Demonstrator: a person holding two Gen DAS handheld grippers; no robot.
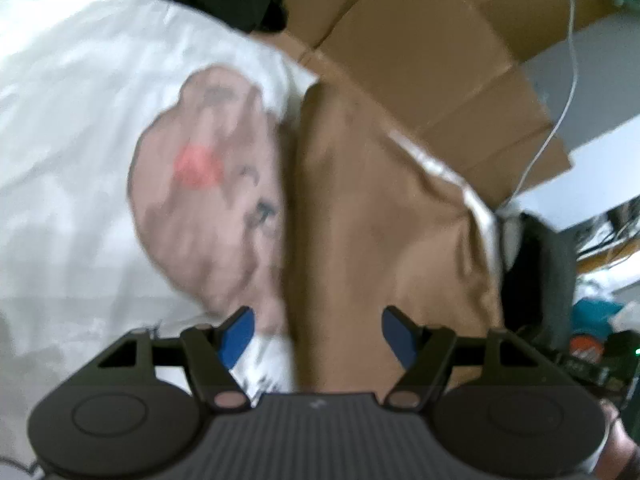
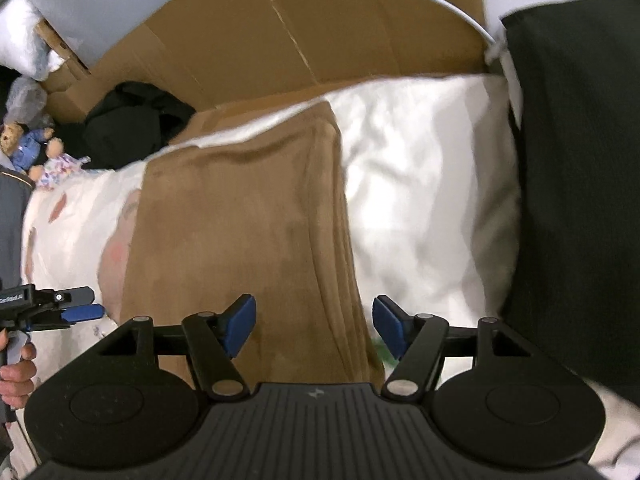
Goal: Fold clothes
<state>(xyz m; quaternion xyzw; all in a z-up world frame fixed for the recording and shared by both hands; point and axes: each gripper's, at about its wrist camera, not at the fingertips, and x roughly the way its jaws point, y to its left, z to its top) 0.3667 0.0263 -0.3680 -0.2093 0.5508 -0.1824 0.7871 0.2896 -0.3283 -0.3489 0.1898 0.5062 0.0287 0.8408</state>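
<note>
A folded brown fleece garment point(image 1: 380, 220) point(image 2: 240, 220) lies on a white bedsheet point(image 1: 60, 120) point(image 2: 420, 180) that bears a pink cartoon print point(image 1: 208, 184). My left gripper point(image 1: 316, 332) hovers open over the garment's left edge, with nothing between its blue pads. Over the garment's layered right edge my right gripper point(image 2: 314, 320) also stands open and empty. In the right wrist view the left gripper point(image 2: 90, 312) shows at the far left, held by a hand point(image 2: 16, 364).
Flattened cardboard point(image 1: 420, 60) point(image 2: 300, 32) lies beyond the sheet. A dark heap of clothes point(image 2: 132, 128) and two stuffed toys point(image 2: 24, 144) sit at the back left. Black fabric point(image 2: 580, 160) fills the right side. A white cable point(image 1: 572, 60) runs across the cardboard.
</note>
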